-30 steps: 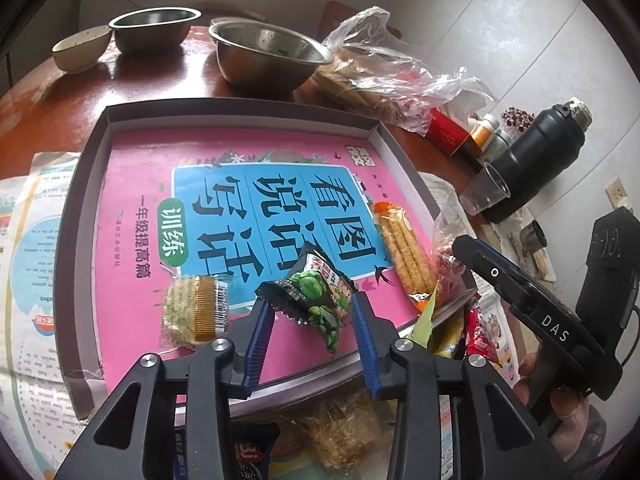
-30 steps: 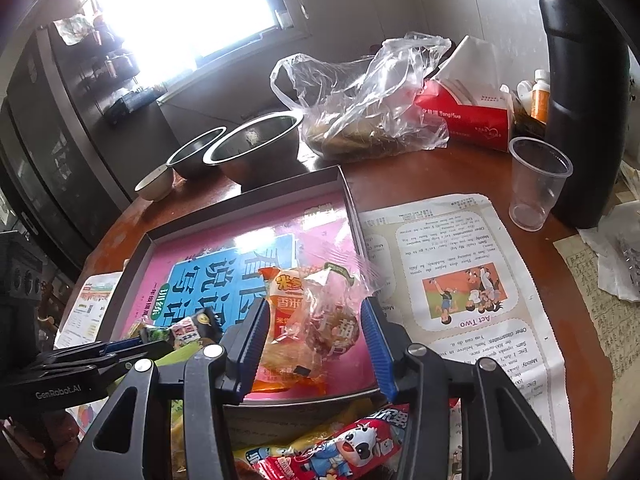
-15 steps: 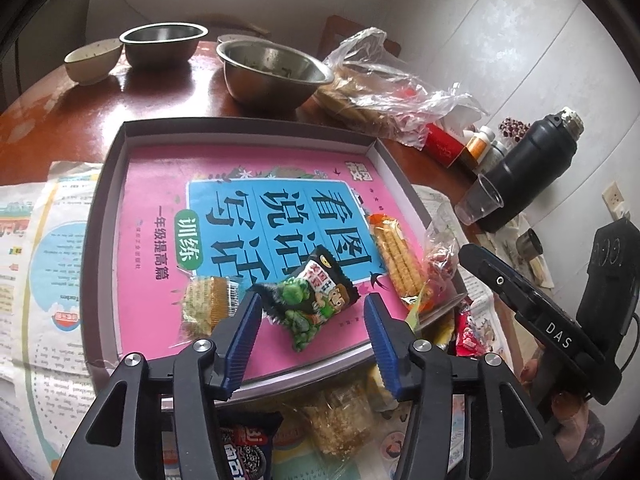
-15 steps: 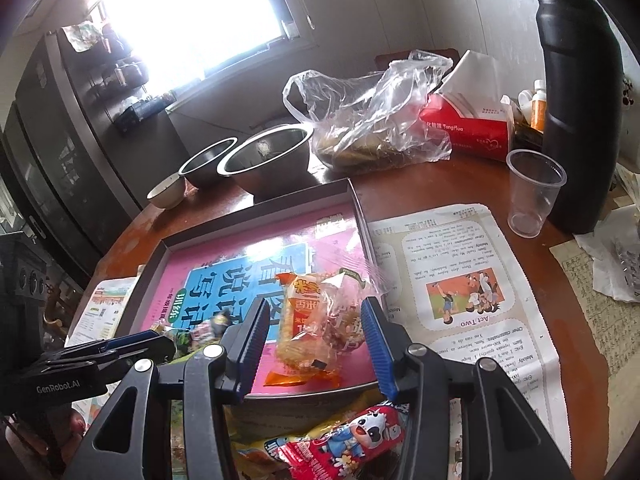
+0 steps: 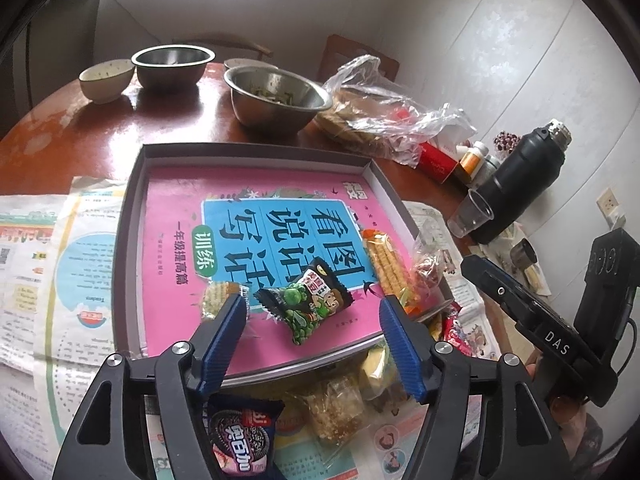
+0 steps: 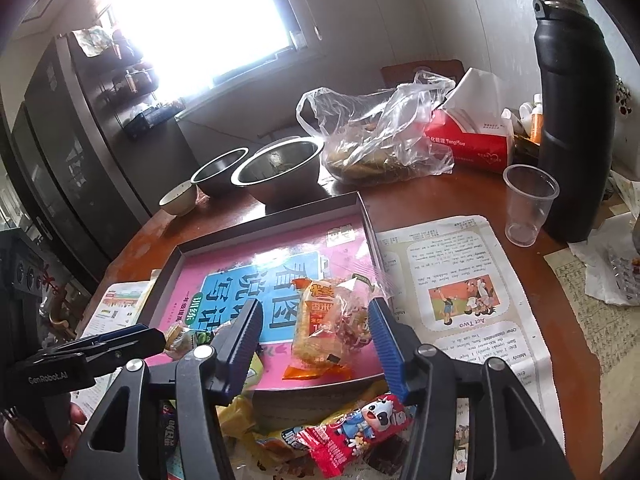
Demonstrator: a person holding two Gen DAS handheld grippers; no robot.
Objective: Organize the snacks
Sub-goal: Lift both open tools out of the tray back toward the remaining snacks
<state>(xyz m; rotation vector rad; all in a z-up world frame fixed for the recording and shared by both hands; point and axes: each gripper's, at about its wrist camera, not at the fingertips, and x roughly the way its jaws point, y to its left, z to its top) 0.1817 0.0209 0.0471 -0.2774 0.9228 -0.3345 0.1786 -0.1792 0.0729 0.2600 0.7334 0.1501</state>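
- Fingers of the left gripper (image 5: 313, 322): spread wide and gripping nothing, having just been opening; a second ago they stood close on either side of the green pea packet (image 5: 307, 302), which now lies flat and free between them on the pink book cover inside the tray (image 5: 129, 240).
- Left gripper, compared with the earlier frame: drawn up and back from the tray, so that more of the loose snacks below the tray's near edge shows, among them a cookie packet (image 5: 240, 440) and a clear-wrapped crisp cake (image 5: 336, 408).
- Wrapped biscuit (image 5: 218, 298): on the book cover, just left of the pea packet, partly behind the left finger (image 5: 224, 340).
- Fingers of the right gripper (image 6: 316, 332): apart, having just been opening a little; the clear bag of orange-labelled snacks (image 6: 324, 320) lies on the tray's right near corner between them, the right finger (image 6: 386, 348) close beside it; whether it touches cannot be told.
- Red cartoon-cow packet (image 6: 356, 432): on the tabletop in front of the tray, below the right gripper.
- Tray position: unchanged on the tabletop between the printed sheets.
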